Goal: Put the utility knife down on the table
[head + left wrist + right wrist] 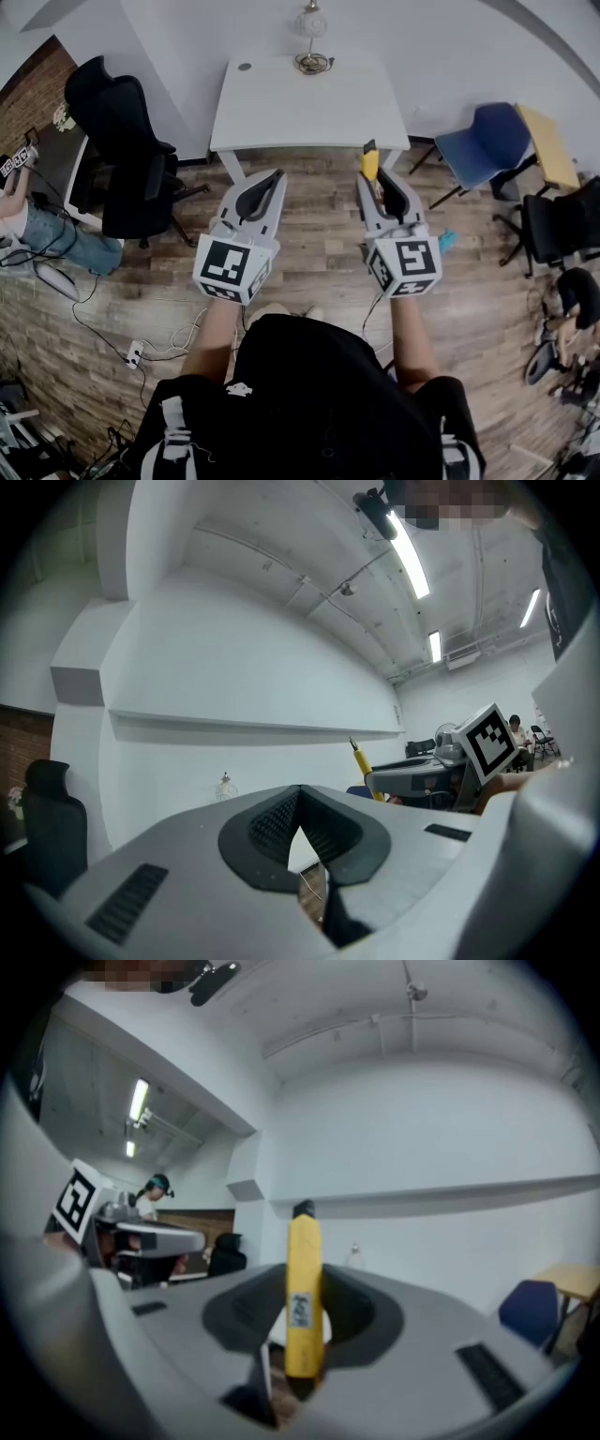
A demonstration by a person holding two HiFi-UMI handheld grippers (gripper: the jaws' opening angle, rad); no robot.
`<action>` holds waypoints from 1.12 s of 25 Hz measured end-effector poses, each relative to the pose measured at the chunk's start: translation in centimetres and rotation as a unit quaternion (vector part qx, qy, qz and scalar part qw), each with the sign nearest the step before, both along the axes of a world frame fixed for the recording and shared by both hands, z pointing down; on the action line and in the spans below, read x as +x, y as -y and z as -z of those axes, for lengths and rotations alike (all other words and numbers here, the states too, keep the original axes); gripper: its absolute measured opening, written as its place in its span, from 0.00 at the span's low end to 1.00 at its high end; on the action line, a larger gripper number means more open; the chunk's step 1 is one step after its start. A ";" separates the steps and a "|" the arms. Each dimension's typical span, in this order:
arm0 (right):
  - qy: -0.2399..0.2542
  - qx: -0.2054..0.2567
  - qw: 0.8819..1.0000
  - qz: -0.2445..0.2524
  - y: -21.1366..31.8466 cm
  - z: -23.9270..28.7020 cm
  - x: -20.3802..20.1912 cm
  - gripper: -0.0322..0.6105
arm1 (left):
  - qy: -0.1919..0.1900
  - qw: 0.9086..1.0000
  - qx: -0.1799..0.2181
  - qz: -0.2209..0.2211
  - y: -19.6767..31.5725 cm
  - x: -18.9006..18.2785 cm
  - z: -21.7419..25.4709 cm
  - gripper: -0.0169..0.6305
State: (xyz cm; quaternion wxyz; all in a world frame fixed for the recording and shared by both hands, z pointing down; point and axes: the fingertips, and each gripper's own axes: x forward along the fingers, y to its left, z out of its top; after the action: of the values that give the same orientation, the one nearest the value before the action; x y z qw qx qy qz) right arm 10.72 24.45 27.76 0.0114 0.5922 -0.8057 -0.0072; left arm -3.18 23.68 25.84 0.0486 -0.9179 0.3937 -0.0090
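- The utility knife [370, 162] shows only its yellow tip in the head view. The rest of it is hidden between the jaws of the right gripper [380, 183].
- In the right gripper view the knife's lower end drops out of sight behind the jaw pads. The print on its label [300, 1312] is too blurred to read.
- The ornament [312, 42] on the white table [281, 108], perhaps a small lamp, is too small to tell.
- A seated person [33, 230] is cut off by the left edge.
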 end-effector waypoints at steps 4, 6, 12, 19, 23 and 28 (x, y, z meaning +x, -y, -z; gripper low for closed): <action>0.007 -0.002 1.000 0.007 -0.2 -0.6 2.2 0.26 | 0.009 1.000 -0.002 -0.001 -1.0 2.5 -0.4 0.05; 0.008 -0.002 1.000 0.009 -0.1 -0.7 2.6 0.26 | 0.013 1.000 -0.001 0.000 -1.0 3.0 -0.4 0.05; 0.011 -0.001 1.000 0.015 0.7 -0.9 3.5 0.26 | 0.014 1.000 -0.004 0.005 0.0 3.8 -0.8 0.05; 0.009 -0.004 1.000 0.015 2.8 -1.3 4.1 0.26 | 0.014 1.000 -0.010 0.004 2.2 4.4 -1.3 0.05; 0.010 -0.009 1.000 0.013 4.3 -1.5 4.3 0.26 | 0.013 1.000 -0.013 0.001 3.9 4.5 -1.5 0.05; 0.011 -0.014 1.000 0.011 6.6 -2.0 4.5 0.26 | 0.012 1.000 -0.016 -0.003 6.3 4.9 -1.8 0.05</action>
State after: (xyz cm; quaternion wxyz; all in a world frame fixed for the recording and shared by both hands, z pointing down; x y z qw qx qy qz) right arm 15.18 17.88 29.78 0.0113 0.5833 -0.8121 0.0106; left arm 1.69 17.39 27.69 0.0391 -0.9197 0.3899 -0.0259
